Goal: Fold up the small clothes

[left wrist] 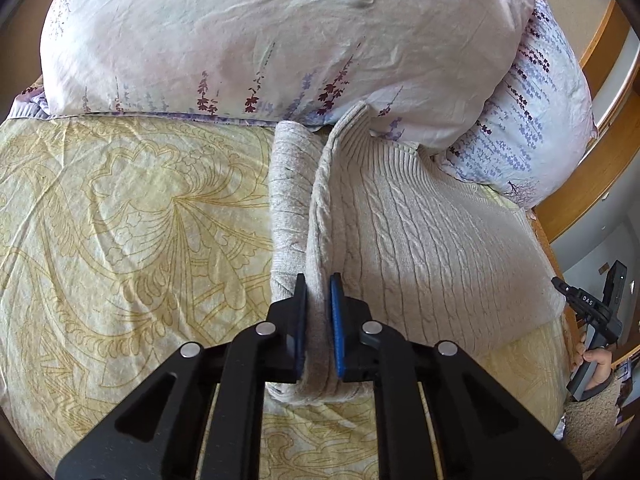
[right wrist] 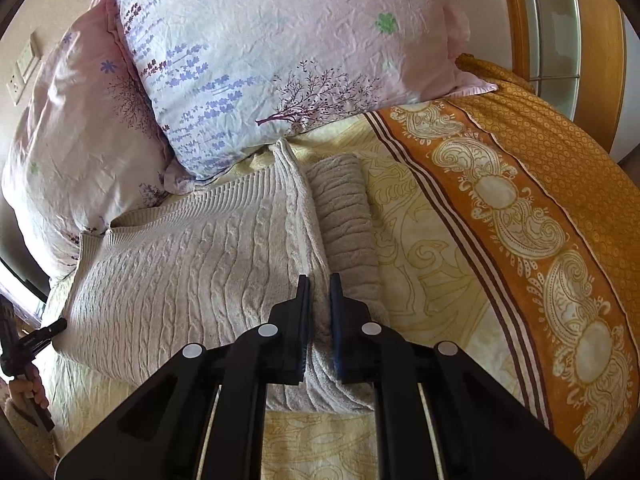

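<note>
Cream cable-knit sweater (left wrist: 432, 232), laid on yellow patterned bedsheet (left wrist: 120, 208) beside floral pillows (left wrist: 240, 40). Left gripper (left wrist: 318, 292), right gripper (right wrist: 319, 292): each clamped on a raised sweater fold.

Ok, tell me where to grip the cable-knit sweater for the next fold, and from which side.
Grip the raised side folds of the sweater near the hem, coming from the foot of the bed. Both edges stand up as ridges running toward the pillows, thin enough to pinch. The left gripper and right gripper are already shut on them there.
</note>
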A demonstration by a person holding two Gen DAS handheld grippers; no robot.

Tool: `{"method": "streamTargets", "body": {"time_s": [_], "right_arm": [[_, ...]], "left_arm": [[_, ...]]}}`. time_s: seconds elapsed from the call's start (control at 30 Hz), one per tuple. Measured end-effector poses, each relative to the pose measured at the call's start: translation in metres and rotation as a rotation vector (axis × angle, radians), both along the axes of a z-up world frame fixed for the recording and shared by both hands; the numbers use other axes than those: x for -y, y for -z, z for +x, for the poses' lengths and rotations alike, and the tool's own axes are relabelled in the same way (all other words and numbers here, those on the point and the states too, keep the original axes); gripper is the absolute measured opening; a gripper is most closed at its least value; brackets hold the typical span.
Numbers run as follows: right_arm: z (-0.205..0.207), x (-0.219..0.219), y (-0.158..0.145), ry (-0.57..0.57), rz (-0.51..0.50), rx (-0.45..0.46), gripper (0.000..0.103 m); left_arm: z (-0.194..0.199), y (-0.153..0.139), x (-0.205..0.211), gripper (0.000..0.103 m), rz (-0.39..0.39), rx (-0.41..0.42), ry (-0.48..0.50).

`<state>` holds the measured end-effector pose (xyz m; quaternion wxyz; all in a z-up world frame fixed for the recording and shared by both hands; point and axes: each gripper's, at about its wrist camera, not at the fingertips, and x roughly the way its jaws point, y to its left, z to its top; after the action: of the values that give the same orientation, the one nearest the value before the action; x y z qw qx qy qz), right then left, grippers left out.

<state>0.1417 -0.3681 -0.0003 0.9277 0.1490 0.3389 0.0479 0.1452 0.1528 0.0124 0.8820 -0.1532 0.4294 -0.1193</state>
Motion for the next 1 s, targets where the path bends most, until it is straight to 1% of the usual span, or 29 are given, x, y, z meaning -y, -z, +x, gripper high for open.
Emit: {"method": "streamTargets", "body": {"time_s": [0.13, 0.27, 0.33, 0.37, 0.4, 0.43, 0.47, 0.5, 0.53, 0.6, 0.7, 0.73, 0.8, 0.83, 0.9, 0.97, 1.0], "right_arm": [[0.014, 0.0, 0.008, 0.014, -0.032, -0.029, 0.01], [0.023, -0.01, 0.006, 0.023, -0.095, -0.034, 0.011], [0.021, -0.008, 0.001, 0.018, -0.068, -0.034, 0.011], [0.018, -0.007, -0.002, 0.008, -0.045, -0.016, 0.013], [0.015, -0.006, -0.007, 0.006, -0.035, 0.006, 0.022], [0.013, -0.006, -0.012, 0.013, -0.038, 0.029, 0.036], [0.015, -0.006, -0.015, 0.021, -0.053, 0.045, 0.039], [0.019, -0.008, -0.017, 0.023, -0.071, 0.044, 0.039], [0.024, -0.011, -0.018, 0.017, -0.083, 0.038, 0.039], [0.034, -0.02, -0.016, -0.001, -0.111, 0.018, 0.039], [0.04, -0.037, -0.01, -0.026, -0.16, 0.01, 0.038], [0.039, -0.042, -0.01, -0.026, -0.185, 0.02, 0.038], [0.037, -0.049, -0.009, -0.032, -0.224, 0.038, 0.038], [0.036, -0.051, -0.009, -0.033, -0.238, 0.042, 0.038], [0.039, -0.054, -0.004, -0.04, -0.267, 0.018, 0.038], [0.045, -0.054, 0.006, -0.033, -0.293, -0.037, 0.039], [0.047, -0.052, 0.008, -0.035, -0.291, -0.043, 0.041]], "left_arm": [[0.002, 0.003, 0.003, 0.011, 0.016, 0.008, -0.003], [0.002, 0.003, 0.005, 0.013, 0.033, 0.017, -0.003], [-0.001, 0.0, 0.005, 0.015, 0.038, 0.019, -0.007], [-0.003, -0.004, 0.004, 0.015, 0.045, 0.029, -0.016], [-0.007, -0.009, 0.004, 0.02, 0.056, 0.049, -0.024], [-0.011, -0.016, 0.006, 0.022, 0.076, 0.08, -0.029], [-0.015, -0.022, 0.009, 0.027, 0.092, 0.114, -0.03], [-0.017, -0.027, 0.013, 0.034, 0.101, 0.141, -0.028], [-0.018, -0.031, 0.019, 0.036, 0.1, 0.159, -0.015], [-0.016, -0.033, 0.033, 0.044, 0.092, 0.162, 0.025], [-0.008, -0.027, 0.055, 0.052, 0.139, 0.148, 0.056], [-0.005, -0.024, 0.061, 0.053, 0.156, 0.139, 0.055], [0.002, -0.017, 0.069, 0.06, 0.181, 0.11, 0.045], [0.006, -0.013, 0.072, 0.062, 0.197, 0.089, 0.039], [0.012, -0.005, 0.077, 0.066, 0.235, 0.057, 0.032], [0.013, -0.001, 0.081, 0.071, 0.267, 0.06, 0.037], [0.013, 0.0, 0.084, 0.074, 0.283, 0.059, 0.04]]}}
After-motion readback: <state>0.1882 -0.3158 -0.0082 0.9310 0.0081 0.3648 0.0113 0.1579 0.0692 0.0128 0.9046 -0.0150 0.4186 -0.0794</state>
